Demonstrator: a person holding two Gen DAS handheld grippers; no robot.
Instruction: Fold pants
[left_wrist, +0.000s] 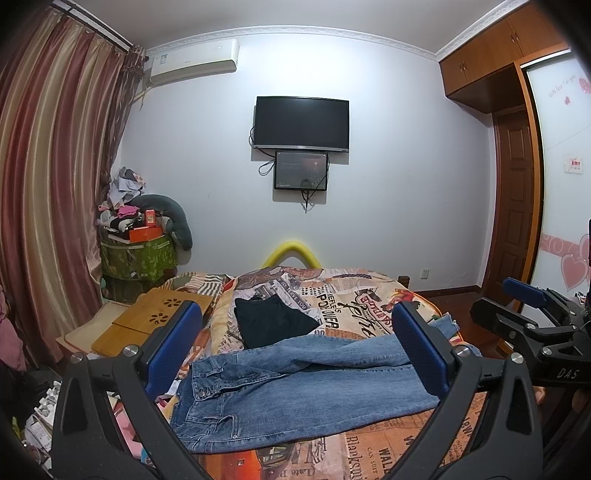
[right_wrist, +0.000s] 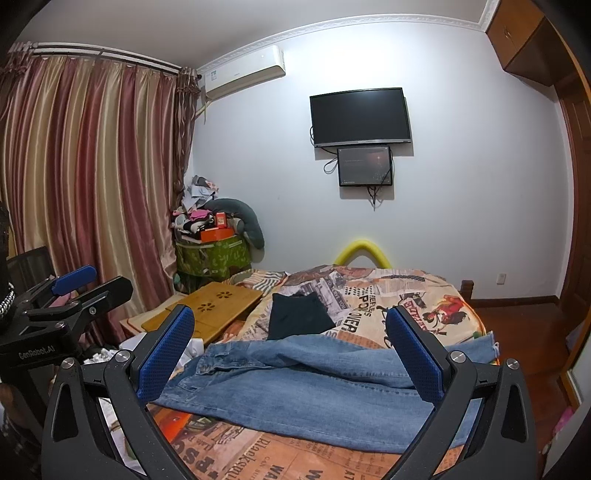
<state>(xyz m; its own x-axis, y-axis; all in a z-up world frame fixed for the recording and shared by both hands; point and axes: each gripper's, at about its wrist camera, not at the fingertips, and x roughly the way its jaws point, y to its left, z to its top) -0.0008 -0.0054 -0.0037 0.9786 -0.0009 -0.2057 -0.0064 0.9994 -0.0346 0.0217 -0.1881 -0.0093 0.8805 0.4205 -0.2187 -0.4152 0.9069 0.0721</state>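
Observation:
Blue jeans (left_wrist: 295, 398) lie across the bed, waistband to the left and legs running right; they also show in the right wrist view (right_wrist: 314, 384). One leg lies crossed over the other. My left gripper (left_wrist: 295, 343) is open and empty, held above the jeans near the front edge. My right gripper (right_wrist: 291, 347) is open and empty, also above the jeans. The right gripper shows at the right edge of the left wrist view (left_wrist: 532, 306), and the left gripper at the left edge of the right wrist view (right_wrist: 74, 291).
A folded black garment (left_wrist: 273, 321) lies on the patterned bedspread (left_wrist: 369, 306) behind the jeans. A bamboo lap table (left_wrist: 155, 317) sits at the bed's left. Cluttered bins (left_wrist: 136, 251) stand by the curtain. A wardrobe (left_wrist: 517, 147) is on the right.

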